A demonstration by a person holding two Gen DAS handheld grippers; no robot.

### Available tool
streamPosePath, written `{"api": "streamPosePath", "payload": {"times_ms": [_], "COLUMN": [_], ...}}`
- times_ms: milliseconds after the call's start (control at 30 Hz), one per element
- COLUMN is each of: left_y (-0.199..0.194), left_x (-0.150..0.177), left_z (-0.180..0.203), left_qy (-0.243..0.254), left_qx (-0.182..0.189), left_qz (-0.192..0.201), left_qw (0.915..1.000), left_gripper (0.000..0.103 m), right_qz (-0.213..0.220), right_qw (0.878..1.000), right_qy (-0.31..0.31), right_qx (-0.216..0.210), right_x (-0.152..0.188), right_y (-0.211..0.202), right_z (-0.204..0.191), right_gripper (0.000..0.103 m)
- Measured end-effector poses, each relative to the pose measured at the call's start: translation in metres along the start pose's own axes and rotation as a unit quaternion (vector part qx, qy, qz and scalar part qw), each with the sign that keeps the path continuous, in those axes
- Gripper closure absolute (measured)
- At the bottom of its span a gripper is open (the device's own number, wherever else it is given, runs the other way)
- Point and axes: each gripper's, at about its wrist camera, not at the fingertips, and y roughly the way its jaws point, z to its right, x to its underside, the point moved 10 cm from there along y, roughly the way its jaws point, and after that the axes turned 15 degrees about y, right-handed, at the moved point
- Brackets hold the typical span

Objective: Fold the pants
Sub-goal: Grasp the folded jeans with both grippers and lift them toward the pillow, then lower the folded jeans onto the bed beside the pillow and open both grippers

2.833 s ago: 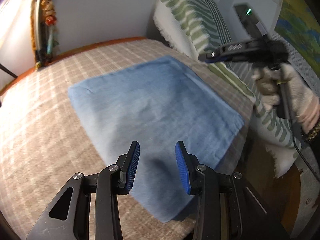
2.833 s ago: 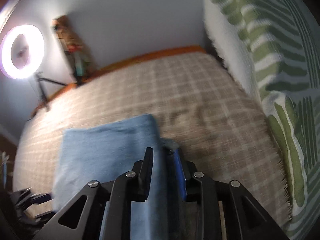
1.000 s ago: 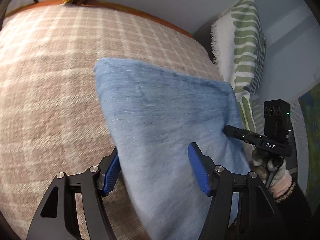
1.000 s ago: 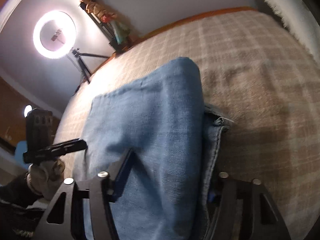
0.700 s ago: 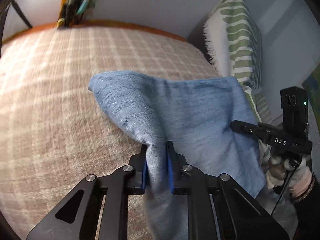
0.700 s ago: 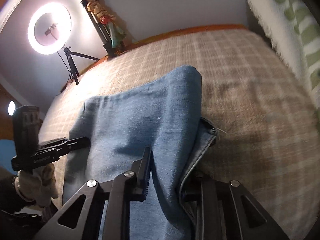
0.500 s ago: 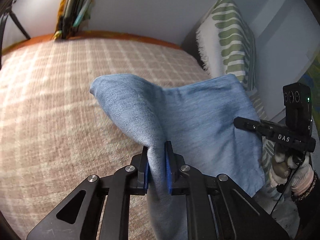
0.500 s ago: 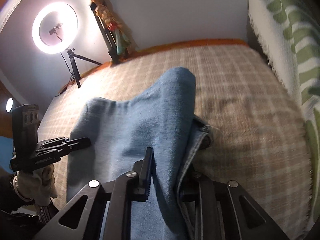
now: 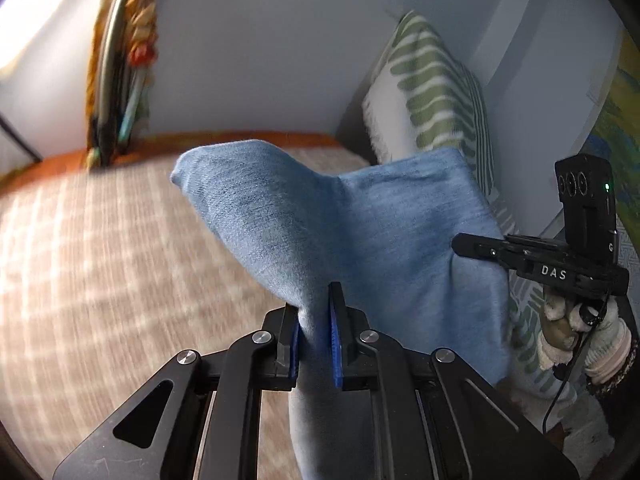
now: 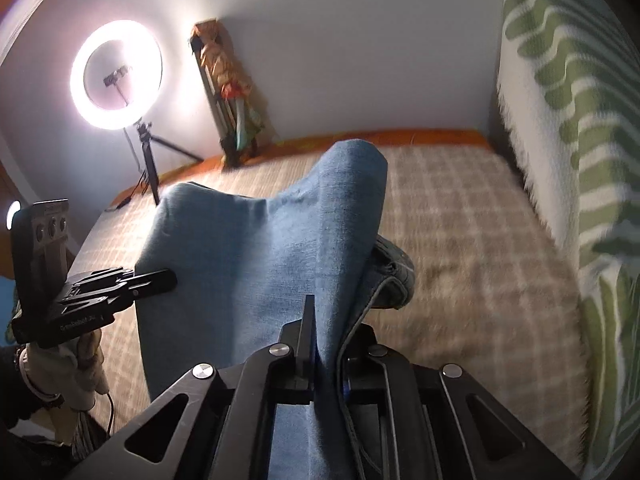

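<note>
The folded blue denim pants (image 9: 360, 232) hang raised over the checked bedspread (image 9: 100, 264), stretched between both grippers. My left gripper (image 9: 314, 320) is shut on the near edge of the pants, cloth pinched between its blue pads. My right gripper (image 10: 326, 332) is shut on the opposite near edge of the pants (image 10: 256, 248), where a hem (image 10: 394, 276) droops to the right. Each wrist view shows the other gripper: the right one (image 9: 480, 246) at the cloth's right side, the left one (image 10: 160, 278) at its left side, both held by gloved hands.
A green-and-white patterned pillow (image 9: 436, 92) leans against the wall at the bed's right end. A lit ring light on a tripod (image 10: 116, 76) and a colourful leaning bundle (image 10: 228, 92) stand beyond the bed's far orange edge (image 10: 420, 136).
Both grippers went from open around the flat pants to shut on their near edge. They then rose, lifting that edge off the bedspread so the cloth bunches upward.
</note>
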Motion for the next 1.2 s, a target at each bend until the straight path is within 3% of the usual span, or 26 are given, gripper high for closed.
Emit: {"api": "streamPosePath", "payload": {"times_ms": [400, 567, 1000, 1100, 1133, 1167, 1200], "left_y": [0.038, 0.068, 0.122, 0.123, 0.124, 0.124, 0.123], "left_x": [-0.103, -0.122, -0.128, -0.125, -0.125, -0.123, -0.122], "left_z": [-0.064, -0.092, -0.123, -0.126, -0.127, -0.129, -0.129], "left_qy": [0.017, 0.01, 0.023, 0.035, 0.039, 0.04, 0.038], "left_qx": [-0.047, -0.068, -0.106, -0.125, -0.128, -0.126, -0.123], "left_qz": [0.046, 0.032, -0.003, -0.016, -0.017, -0.017, -0.018], "left_qw": [0.9977, 0.9972, 0.9941, 0.9914, 0.9908, 0.991, 0.9915], "left_gripper": [0.093, 0.093, 0.092, 0.087, 0.087, 0.084, 0.08], "right_qz": [0.071, 0.082, 0.071, 0.081, 0.083, 0.085, 0.09], "right_qw": [0.996, 0.995, 0.991, 0.988, 0.987, 0.986, 0.985], "right_qy": [-0.025, -0.029, -0.012, -0.002, 0.002, 0.005, 0.006], "right_qx": [0.037, 0.054, 0.112, 0.135, 0.14, 0.142, 0.144], "right_x": [-0.14, -0.186, -0.21, -0.211, -0.211, -0.212, -0.212], "right_y": [0.036, 0.072, 0.152, 0.157, 0.157, 0.157, 0.156], "right_z": [-0.012, -0.011, 0.024, 0.04, 0.045, 0.048, 0.051], "right_gripper": [0.097, 0.097, 0.095, 0.079, 0.064, 0.058, 0.056]}}
